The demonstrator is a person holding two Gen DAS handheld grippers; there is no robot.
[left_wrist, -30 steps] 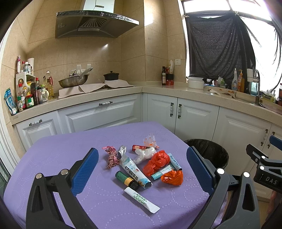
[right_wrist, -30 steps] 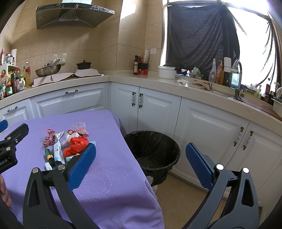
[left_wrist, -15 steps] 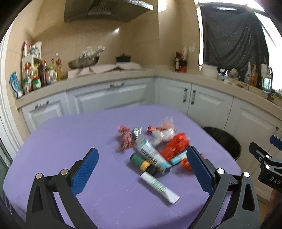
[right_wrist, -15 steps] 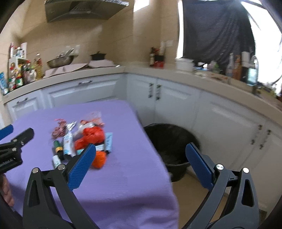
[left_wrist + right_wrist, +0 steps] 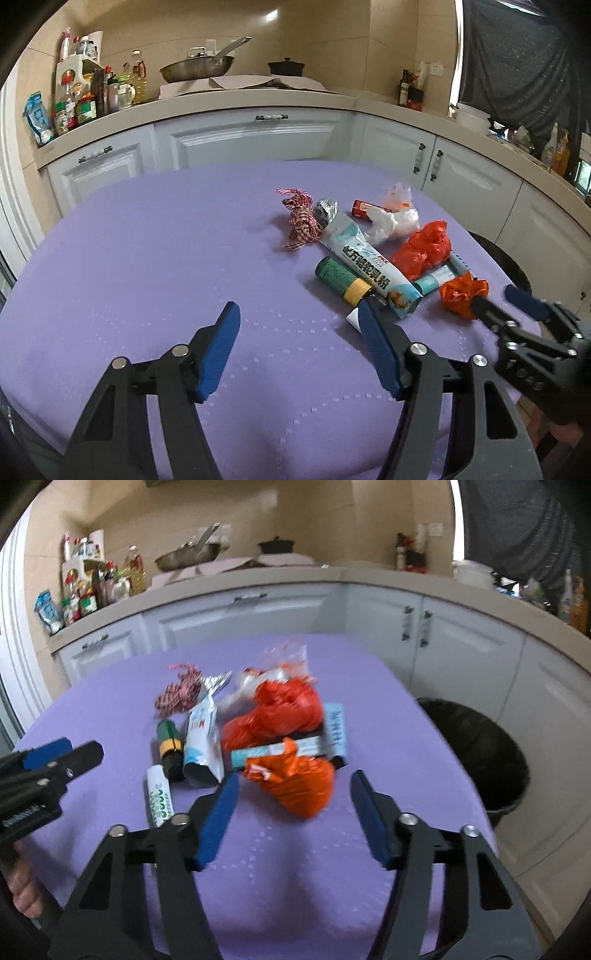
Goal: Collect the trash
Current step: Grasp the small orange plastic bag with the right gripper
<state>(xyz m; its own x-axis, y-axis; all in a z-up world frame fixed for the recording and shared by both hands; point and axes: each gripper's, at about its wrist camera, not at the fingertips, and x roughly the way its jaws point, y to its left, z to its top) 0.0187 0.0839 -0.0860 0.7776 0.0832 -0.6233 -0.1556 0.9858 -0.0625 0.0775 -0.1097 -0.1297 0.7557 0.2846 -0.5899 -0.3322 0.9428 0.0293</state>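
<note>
A: The trash sits in one heap on the right part of the purple tablecloth [image 5: 155,258]. Nearest the right gripper [image 5: 293,794] is the crumpled orange bag [image 5: 295,782]; behind it lie the red bag [image 5: 277,712], the big white tube [image 5: 365,264], the green bottle [image 5: 341,277], the checked ribbon [image 5: 301,221] and the clear wrapper [image 5: 395,218].

B: And what has changed?

A: A second ago both grippers hung high, looking across the kitchen with the heap small and far off. Both have since dropped and tilted toward the table. In the right wrist view the orange bag now fills the space just ahead of the two blue fingers, between their tips but not yet touched.

B: So the collecting has begun?

A: Only the approach, it seems. Nothing has left the table, and the black-lined bin [image 5: 476,746] stands beside the table's right edge with no item seen going in. The orange bag looks like the first pick, since it is closest to both the right gripper and the bin.

B: How do the grippers stand?

A: The right one's jaws are spread wide and hold nothing; its view is blurred, so it is probably moving. The left gripper [image 5: 299,317] is also wide open and empty, low over bare cloth, its right finger just in front of the small white tube [image 5: 159,797].

B: A risk?

A: The bag is soft and may slip from a shallow pinch.
</note>
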